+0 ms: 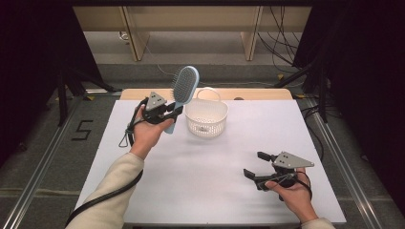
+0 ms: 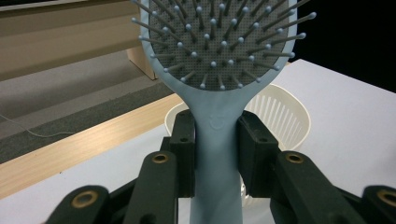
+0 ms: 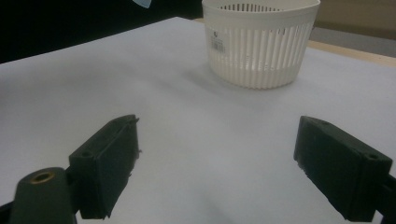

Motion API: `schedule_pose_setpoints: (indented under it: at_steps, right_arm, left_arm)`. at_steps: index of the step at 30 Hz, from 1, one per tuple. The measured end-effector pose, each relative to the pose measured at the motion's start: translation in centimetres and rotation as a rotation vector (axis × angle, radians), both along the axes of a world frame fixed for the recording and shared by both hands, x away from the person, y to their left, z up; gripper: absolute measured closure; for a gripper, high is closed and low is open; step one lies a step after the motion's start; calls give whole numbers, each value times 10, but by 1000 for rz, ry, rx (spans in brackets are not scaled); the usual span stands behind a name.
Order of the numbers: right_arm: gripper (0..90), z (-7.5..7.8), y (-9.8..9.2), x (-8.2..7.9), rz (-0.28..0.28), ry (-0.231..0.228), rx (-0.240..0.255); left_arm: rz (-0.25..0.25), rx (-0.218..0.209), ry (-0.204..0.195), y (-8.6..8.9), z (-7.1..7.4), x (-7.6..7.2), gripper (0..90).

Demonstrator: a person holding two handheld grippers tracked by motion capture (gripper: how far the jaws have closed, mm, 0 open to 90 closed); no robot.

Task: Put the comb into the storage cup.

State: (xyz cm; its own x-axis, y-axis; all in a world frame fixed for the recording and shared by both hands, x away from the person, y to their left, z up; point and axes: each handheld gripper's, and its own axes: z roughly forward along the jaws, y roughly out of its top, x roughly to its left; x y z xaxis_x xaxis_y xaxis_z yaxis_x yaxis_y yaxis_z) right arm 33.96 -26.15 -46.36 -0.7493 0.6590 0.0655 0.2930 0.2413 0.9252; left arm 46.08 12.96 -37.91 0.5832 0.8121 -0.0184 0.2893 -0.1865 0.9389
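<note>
A light blue hairbrush (image 1: 184, 88) with grey bristles stands upright above the table, its head up. My left gripper (image 1: 168, 112) is shut on its handle, just left of a white slotted basket (image 1: 206, 118). In the left gripper view the handle (image 2: 216, 154) sits clamped between both black pads, the bristle head (image 2: 219, 42) above, the basket (image 2: 285, 116) behind it. My right gripper (image 1: 255, 167) rests low over the table at the front right, open, nothing between its jaws. The right gripper view has the basket (image 3: 259, 44) ahead of the wide-apart pads (image 3: 112, 163).
The white table top (image 1: 215, 167) has a wooden strip along its far edge (image 1: 258, 94). Metal rails run along the floor on both sides. Cables hang at the back right, and wooden furniture legs stand behind the table.
</note>
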Motion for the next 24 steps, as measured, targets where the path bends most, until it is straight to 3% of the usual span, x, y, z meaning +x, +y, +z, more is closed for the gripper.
schedule_pose_setpoints:
  at_steps: [24]
  right_arm:
    - [149, 0, 0, 0, 0, 2, 1]
  left_arm:
    - [-12, -5, -5, -8, 4, 4, 697]
